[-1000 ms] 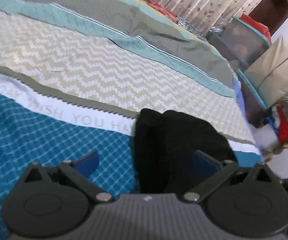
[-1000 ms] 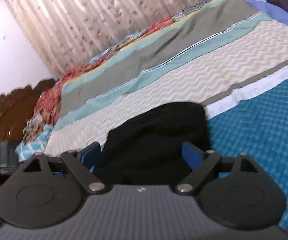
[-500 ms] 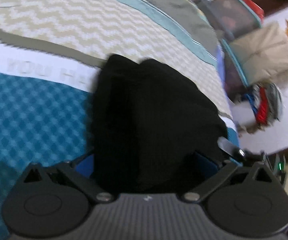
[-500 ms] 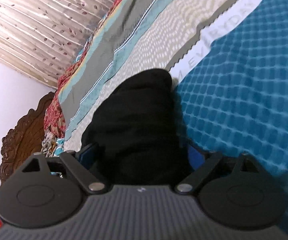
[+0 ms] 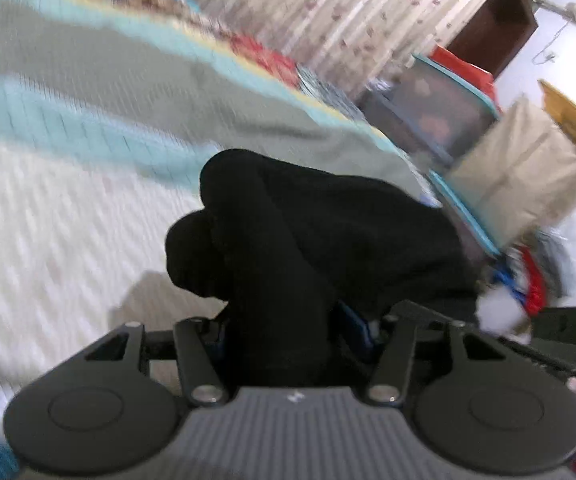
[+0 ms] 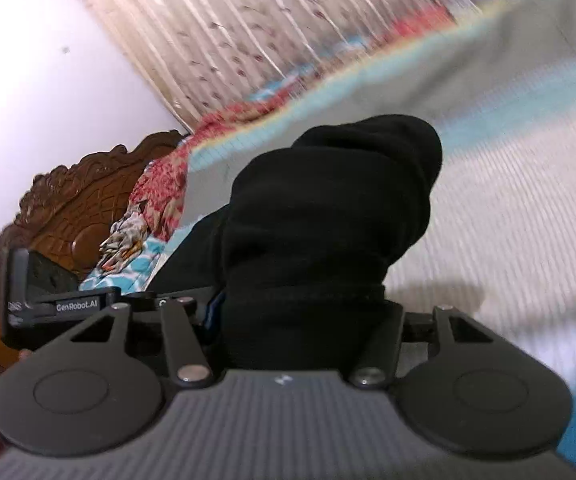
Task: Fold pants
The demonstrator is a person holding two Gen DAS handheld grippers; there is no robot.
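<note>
Both grippers have just been closing and now clamp the black pants (image 5: 328,240): we see our left gripper (image 5: 284,332) and right gripper (image 6: 300,320) each pinching bunched fabric, lifted above the striped bedspread (image 5: 68,208); farther off hangs a curtain (image 6: 228,32).

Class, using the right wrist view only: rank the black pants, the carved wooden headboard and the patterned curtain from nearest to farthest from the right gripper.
1. Black pants: bunched between the fingers of the right gripper, centre.
2. Carved wooden headboard: left, beyond the bed's edge.
3. Patterned curtain: top, behind the bed.
</note>
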